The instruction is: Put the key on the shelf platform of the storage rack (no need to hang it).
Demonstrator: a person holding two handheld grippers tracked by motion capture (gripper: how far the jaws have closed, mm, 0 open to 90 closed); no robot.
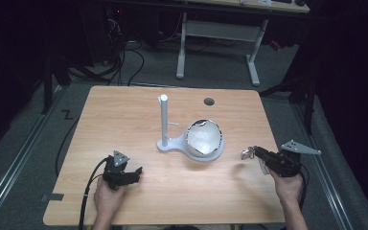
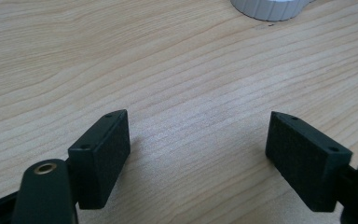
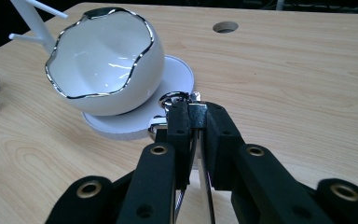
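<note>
- The left hand-held gripper [image 1: 133, 172] rests low over the table [image 1: 139, 201] near its front-left, jaws spread wide with bare wood between its pads [image 2: 106, 156].
- Centre: a white stand [image 1: 164, 122] with an upright post and a side peg; on its round base sits an egg-shaped bowl [image 3: 103, 65] with a jagged silver rim, glossy and probably brittle.
- The right hand-held gripper [image 3: 193, 114] holds its jaws pressed together on a small metal keyring piece [image 3: 176, 99], just beside the stand's base (light, stiff, likely slippery; best pinched on its flat part, ring left free).
- The tabletop is smooth pale wood with a cable hole [image 1: 209, 101]; beyond, the room is dark, with a white desk frame [image 1: 218, 43] and cables on a grey floor.
</note>
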